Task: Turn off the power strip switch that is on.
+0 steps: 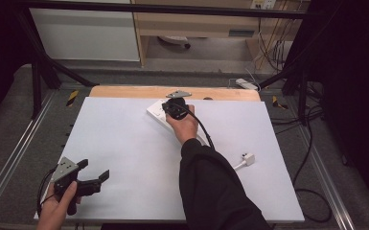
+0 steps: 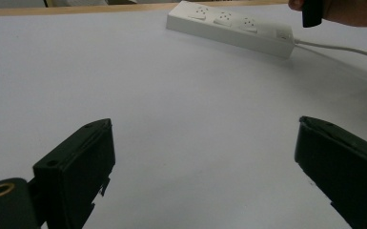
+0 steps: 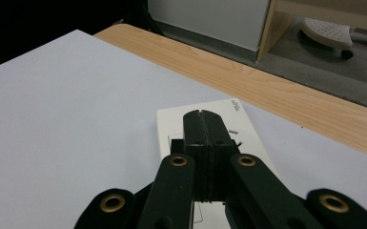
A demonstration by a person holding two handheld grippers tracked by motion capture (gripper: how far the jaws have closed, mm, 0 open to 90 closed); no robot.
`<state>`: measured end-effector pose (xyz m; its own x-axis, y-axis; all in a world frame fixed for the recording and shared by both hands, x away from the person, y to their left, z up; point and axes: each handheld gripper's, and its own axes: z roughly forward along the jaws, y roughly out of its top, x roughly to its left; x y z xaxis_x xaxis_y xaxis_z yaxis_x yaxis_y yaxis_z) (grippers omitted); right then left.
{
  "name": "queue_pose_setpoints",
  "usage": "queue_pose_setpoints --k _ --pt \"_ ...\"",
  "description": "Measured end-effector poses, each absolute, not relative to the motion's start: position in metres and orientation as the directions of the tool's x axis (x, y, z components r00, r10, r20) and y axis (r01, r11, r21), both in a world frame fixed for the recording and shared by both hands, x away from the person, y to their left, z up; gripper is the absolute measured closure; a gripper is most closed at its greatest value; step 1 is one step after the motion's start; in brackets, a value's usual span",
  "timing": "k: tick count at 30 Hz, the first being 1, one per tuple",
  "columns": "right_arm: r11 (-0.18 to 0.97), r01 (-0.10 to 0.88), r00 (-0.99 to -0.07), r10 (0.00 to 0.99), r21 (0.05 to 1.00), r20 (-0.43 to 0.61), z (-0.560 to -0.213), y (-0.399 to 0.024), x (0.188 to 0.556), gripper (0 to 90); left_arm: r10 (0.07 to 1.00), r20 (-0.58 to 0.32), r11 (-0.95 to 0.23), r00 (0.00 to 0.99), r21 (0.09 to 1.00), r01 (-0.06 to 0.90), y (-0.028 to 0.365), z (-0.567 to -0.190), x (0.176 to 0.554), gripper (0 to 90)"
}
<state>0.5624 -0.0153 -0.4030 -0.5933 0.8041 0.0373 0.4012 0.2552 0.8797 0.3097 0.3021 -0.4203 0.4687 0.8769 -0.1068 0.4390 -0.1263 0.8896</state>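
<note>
Hovering our right gripper [image 3: 205, 119], jaws pressed together on nothing, directly over the far end of the power strip [image 2: 229, 26], we see its length run back toward us, our spread left gripper [image 1: 94, 172] well apart.

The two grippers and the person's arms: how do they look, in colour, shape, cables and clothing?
Both grippers are black. The left gripper has two blocky jaws, a grey three-cornered plate on top and a thin black cable. The right gripper carries the same grey plate, and a thicker black cable trails from it. Brass-coloured rings mark its linkage. The right arm wears a black sleeve.
</note>
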Motion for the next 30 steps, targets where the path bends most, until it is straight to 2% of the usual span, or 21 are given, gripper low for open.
queue_pose_setpoints --k 30 --pt "0.281 0.443 -0.587 0.808 0.851 0.039 -0.421 -0.010 0.565 90.0 0.872 -0.103 -0.135 0.478 0.889 0.438 0.301 -0.420 0.310 6.3"
